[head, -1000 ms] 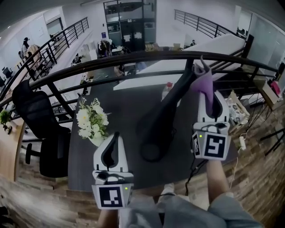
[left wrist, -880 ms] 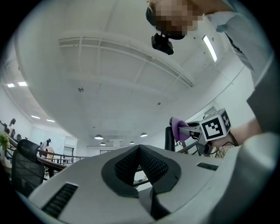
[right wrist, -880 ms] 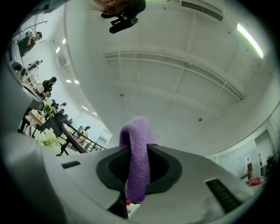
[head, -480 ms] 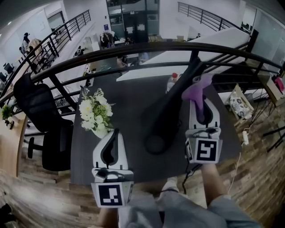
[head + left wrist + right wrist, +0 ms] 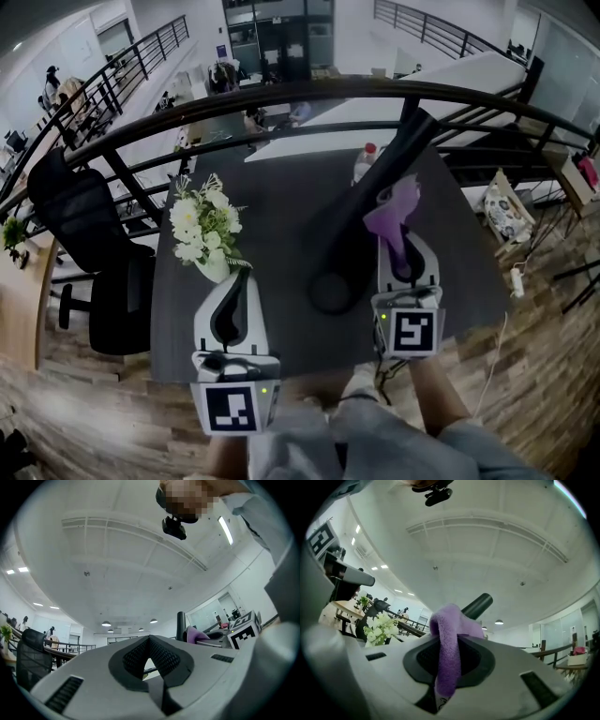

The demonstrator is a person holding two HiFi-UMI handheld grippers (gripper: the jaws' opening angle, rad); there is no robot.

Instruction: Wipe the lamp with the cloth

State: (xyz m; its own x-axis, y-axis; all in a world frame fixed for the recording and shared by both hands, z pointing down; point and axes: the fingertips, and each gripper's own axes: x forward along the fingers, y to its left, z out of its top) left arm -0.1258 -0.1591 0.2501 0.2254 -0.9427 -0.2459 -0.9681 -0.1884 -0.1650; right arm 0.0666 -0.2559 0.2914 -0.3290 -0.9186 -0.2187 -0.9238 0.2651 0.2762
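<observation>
Lamp (image 5: 375,202): black, standing on the dark grey table (image 5: 272,211). Its round base sits near the table's front middle. Its long stem leans from the base up and away to the right, and the top end points toward the black railing (image 5: 281,98) at the far edge.

Cloth (image 5: 394,208): purple, bunched, on the right side of the stem about midway along it. It lies against the stem or just beside it; contact cannot be confirmed.

Right gripper (image 5: 397,234): jaws clamped on the cloth, which runs between the pads and folds over the tips in the right gripper view.

Left gripper (image 5: 241,281): held low over the table's front left, well apart from the lamp. Its jaws are closed tip to tip with nothing between them.

Surface: white flowers (image 5: 202,230) stand left of the lamp base, and a bottle (image 5: 364,161) stands at the far edge behind the stem.

Room: wooden floor (image 5: 534,375), a black office chair (image 5: 84,234) left of the table, a lower office level beyond the railing, and a white ceiling (image 5: 117,550).
</observation>
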